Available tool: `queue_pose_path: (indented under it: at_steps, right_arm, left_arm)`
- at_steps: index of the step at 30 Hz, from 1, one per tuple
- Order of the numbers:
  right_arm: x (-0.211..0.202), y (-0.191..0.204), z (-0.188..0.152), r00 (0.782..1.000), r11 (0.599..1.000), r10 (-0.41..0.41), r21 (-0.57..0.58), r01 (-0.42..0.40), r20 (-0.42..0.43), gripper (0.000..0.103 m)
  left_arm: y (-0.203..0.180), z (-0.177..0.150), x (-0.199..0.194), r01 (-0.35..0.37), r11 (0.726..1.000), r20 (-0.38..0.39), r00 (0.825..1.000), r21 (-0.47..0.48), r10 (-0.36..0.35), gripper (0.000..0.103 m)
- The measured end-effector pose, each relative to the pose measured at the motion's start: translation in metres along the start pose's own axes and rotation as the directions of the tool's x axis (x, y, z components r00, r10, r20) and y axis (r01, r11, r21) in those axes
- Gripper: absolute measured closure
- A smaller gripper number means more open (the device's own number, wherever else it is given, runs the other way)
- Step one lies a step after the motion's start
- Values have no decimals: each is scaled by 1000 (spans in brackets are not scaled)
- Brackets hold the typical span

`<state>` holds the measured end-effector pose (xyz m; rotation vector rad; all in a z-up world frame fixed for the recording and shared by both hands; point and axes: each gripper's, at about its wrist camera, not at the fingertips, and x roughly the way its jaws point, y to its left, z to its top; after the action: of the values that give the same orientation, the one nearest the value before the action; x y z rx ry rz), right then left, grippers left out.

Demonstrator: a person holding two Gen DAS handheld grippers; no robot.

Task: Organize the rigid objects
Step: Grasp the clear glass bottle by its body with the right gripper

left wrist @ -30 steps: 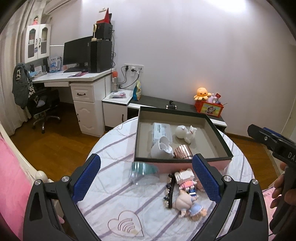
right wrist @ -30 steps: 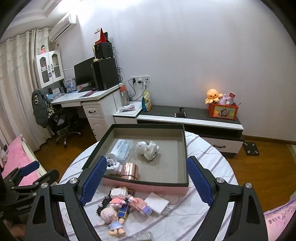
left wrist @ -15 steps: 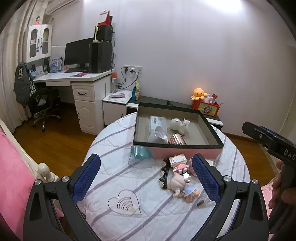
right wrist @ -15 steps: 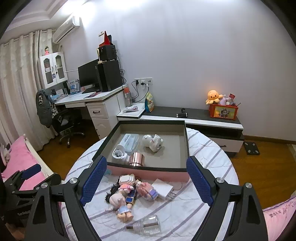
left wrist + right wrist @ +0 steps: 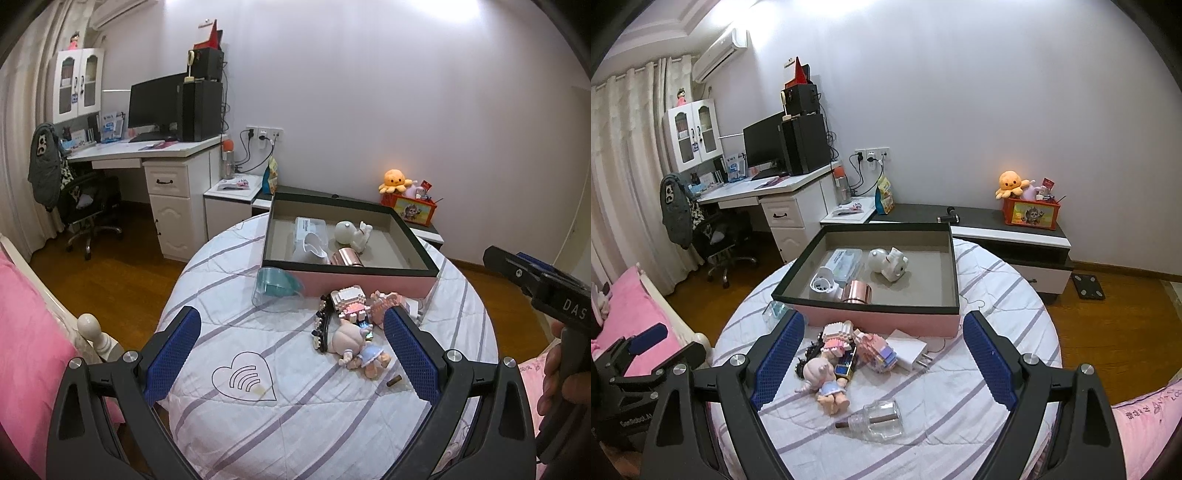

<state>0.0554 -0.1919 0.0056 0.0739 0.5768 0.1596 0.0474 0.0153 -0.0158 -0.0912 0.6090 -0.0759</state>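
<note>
Both grippers are held above the near edge of the table (image 5: 993, 280): left gripper (image 5: 291, 354) spread wide and empty, right gripper (image 5: 882, 358) likewise, doll (image 5: 827, 380) lying between.

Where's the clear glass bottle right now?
In the right wrist view, the clear glass bottle lies on its side on the round table, just in front of the doll.

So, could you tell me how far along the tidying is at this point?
Partly done: the box holds a copper cup and white figurine. Both the left gripper and right gripper are open, empty. The doll, glass bottle and charger remain outside.
</note>
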Motion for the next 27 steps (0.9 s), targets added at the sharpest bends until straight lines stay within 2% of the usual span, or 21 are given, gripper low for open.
queue_pose_path:
  at_steps: [3, 6, 13, 19, 27]
  right_arm:
    - [6, -1, -7, 1000, 1000, -5, -12, 5, -28, 14]
    - [20, -4, -25, 995, 999, -22, -30, 19, -96, 14]
    - [65, -6, -79, 956, 998, -21, -63, 3, -291, 14]
    - [89, 4, -98, 934, 996, 20, -74, -49, -356, 14]
    - [109, 10, -112, 919, 995, 12, -86, -50, -394, 14]
  left_arm:
    - [-2, -5, 4, -3, 1000, -11, 1000, 3, 3, 0]
    - [-4, -15, 14, 0, 1000, -45, 999, 2, 0, 0]
    - [-8, -39, 50, 28, 1000, -164, 986, -14, -30, 0]
    - [-4, -45, 67, 2, 1000, -205, 979, -19, -6, 0]
    - [-2, -53, 86, -10, 1000, -246, 969, -10, 8, 0]
